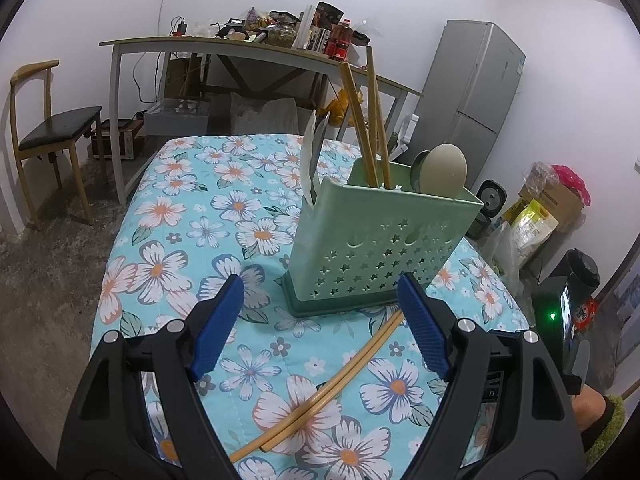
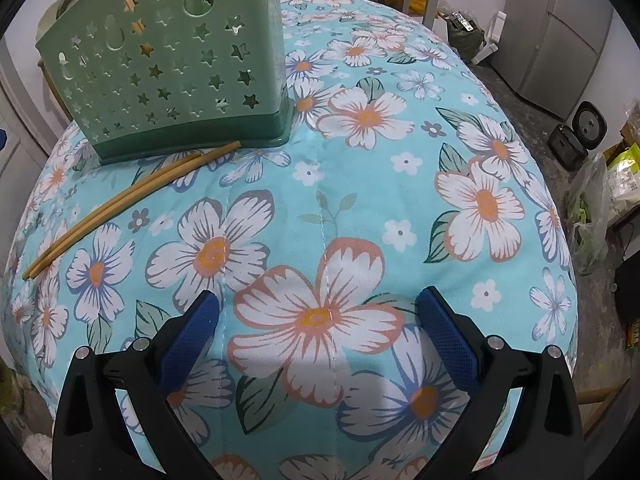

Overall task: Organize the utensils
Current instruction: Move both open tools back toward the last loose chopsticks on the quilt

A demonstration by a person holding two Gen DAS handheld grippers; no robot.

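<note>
Chopsticks [image 1: 320, 396] lie as a loose pair on the floral cloth [image 1: 224, 216], their far tips just beside the caddy's [image 1: 384, 240] base; in our left view the near ends are cut off behind our left gripper [image 1: 322, 312]. Our right view shows those ends [image 2: 30, 274] near the table's left edge. Only the left view looks into the caddy's top: two more chopsticks [image 1: 370, 120], a pale spoon [image 1: 444, 170], a darker one behind it, and a white utensil we cannot identify. Both our left gripper and right gripper [image 2: 318, 316] stand spread, pinching nothing.
</note>
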